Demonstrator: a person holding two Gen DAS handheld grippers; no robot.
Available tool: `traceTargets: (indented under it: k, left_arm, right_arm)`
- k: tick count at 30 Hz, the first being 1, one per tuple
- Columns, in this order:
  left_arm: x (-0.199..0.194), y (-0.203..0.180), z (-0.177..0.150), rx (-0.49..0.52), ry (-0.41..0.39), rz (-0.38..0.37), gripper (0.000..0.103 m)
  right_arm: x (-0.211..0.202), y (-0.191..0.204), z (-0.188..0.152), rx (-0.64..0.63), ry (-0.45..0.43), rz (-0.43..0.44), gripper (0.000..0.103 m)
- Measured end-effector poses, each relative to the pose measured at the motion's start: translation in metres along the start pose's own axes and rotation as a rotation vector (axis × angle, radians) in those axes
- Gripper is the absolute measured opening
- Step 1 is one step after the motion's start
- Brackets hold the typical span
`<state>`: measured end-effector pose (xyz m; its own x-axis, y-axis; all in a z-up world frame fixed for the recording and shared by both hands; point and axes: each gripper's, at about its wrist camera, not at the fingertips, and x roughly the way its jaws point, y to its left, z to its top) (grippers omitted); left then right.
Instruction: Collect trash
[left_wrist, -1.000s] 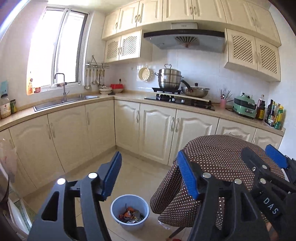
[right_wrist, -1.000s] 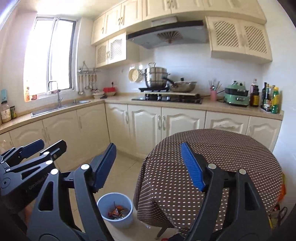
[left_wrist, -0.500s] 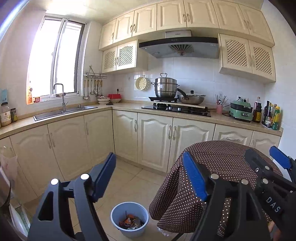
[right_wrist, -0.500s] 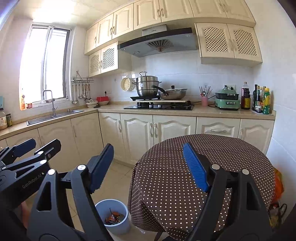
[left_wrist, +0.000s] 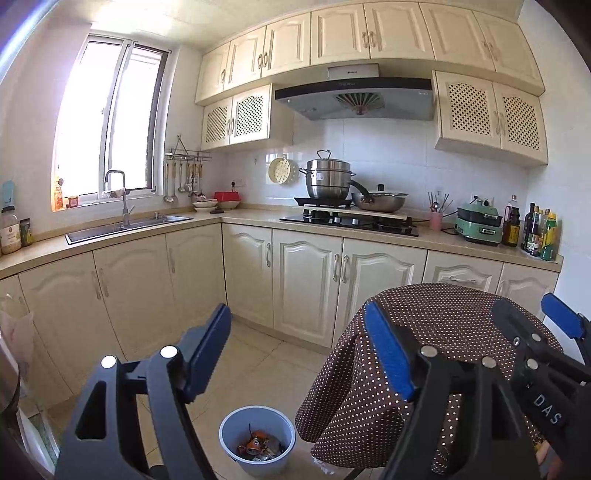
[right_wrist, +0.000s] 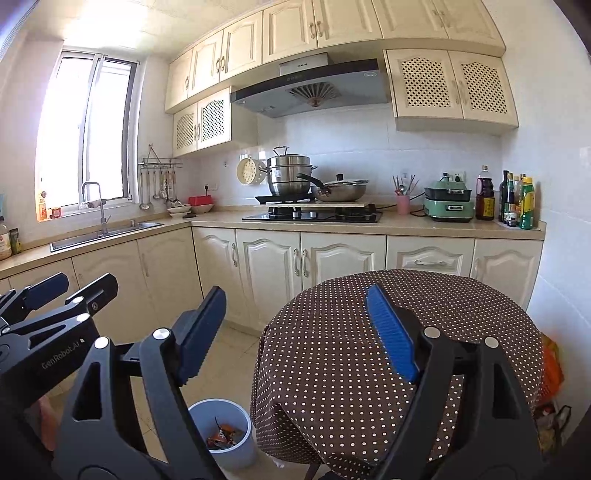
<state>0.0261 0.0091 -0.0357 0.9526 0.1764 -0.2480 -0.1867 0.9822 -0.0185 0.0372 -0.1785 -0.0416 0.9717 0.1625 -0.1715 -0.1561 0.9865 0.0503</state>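
Observation:
A light blue bin (left_wrist: 257, 439) stands on the tiled floor beside the round table and holds orange and dark scraps of trash (left_wrist: 260, 445). It also shows in the right wrist view (right_wrist: 221, 432). My left gripper (left_wrist: 297, 326) is open and empty, held high above the bin. My right gripper (right_wrist: 295, 310) is open and empty, held above the table's near edge. Each gripper shows at the edge of the other's view: the right one (left_wrist: 546, 321) and the left one (right_wrist: 70, 288).
A round table with a brown polka-dot cloth (right_wrist: 399, 343) fills the right foreground. Cream cabinets (left_wrist: 303, 280) run along the back and left, with a sink (left_wrist: 122, 223), stove with pots (left_wrist: 332, 184), and bottles (right_wrist: 517, 199). An orange bag (right_wrist: 552, 365) hangs right of the table.
Both grippers have tilted upward, so the bin and table sit lower in the views. Both stay open and empty.

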Motion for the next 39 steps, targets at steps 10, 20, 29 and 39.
traceTargets:
  k: [10,20,29,39]
  left_arm:
    - [-0.0025,-0.0057,0.0005,0.016,-0.012,-0.013,0.074]
    - [-0.002,-0.0092,0.0005,0.022,-0.012,-0.018,0.074]
    - [-0.0014,-0.0096,0.0007,0.021,-0.008,-0.02,0.074]
    - [0.0008,-0.0073,-0.0008,0.017,-0.002,-0.02,0.074]
  right_arm:
    - [-0.0024,-0.0025,0.0015,0.007,-0.008,-0.01,0.08]
    - [-0.0021,-0.0077,0.0009,0.012,-0.009,-0.013,0.08]
    - [-0.0038,-0.0071,-0.0006,0.012,-0.008,-0.013,0.08]
    - [-0.0025,-0.0057,-0.0008,0.012,-0.003,-0.012,0.08]
